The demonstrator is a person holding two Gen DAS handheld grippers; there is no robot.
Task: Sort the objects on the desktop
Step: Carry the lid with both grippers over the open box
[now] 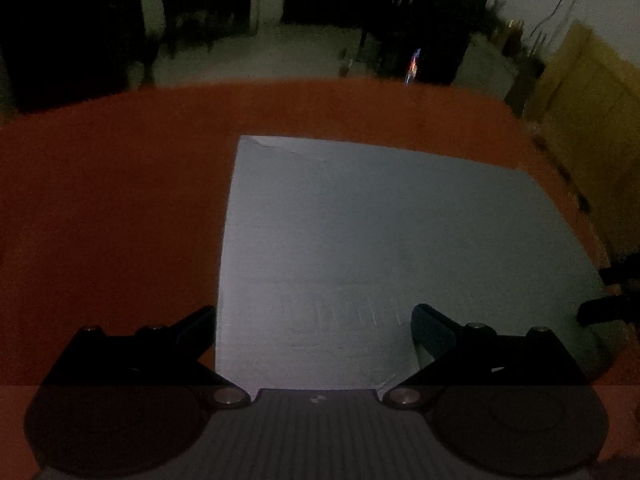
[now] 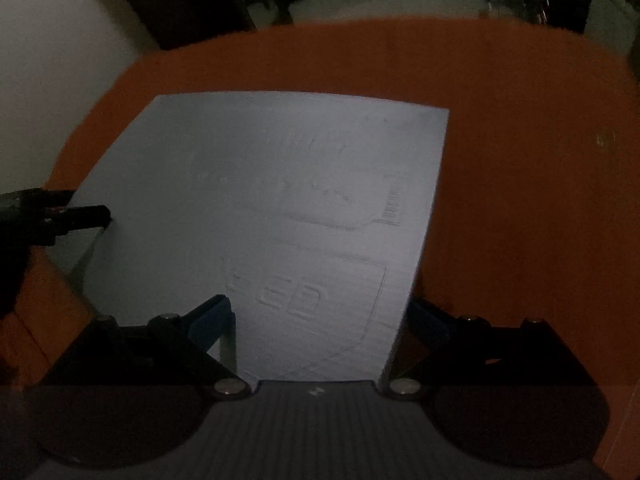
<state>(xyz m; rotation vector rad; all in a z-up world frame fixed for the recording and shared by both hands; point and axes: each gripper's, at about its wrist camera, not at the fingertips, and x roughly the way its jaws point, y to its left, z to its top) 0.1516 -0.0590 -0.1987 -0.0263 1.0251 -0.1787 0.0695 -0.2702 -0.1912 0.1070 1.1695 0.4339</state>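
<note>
Left wrist view, lighting: dim and grainy
Left wrist view, table: an orange-red tabletop point(image 1: 100, 200) fills the middle, with a dark room beyond its far edge
Left wrist view, sheet: a pale grey-white flat sheet point(image 1: 380, 232), paper or thin card, lies on the table, its far left corner slightly creased
Left wrist view, left gripper: the left gripper point(image 1: 314, 328) has its two fingers spread wide, released, holding nothing; the left finger is over bare table at the sheet's left edge, the right finger over the sheet
Left wrist view, right gripper: dark finger tips of the right gripper point(image 1: 608, 292) enter at the right edge beside the sheet; whether they pinch it cannot be told here
Left wrist view, background: a yellowish panel point(image 1: 592, 120) stands off the table's right side

Right wrist view, sheet: the same sheet point(image 2: 280, 200) shows faint printed outlines and a barcode near its right edge
Right wrist view, right gripper: the right gripper point(image 2: 320, 312) is spread apart, straddling the sheet's near end, gripping nothing
Right wrist view, left gripper: one dark finger of the left gripper point(image 2: 76, 214) reaches the sheet's left edge
</note>
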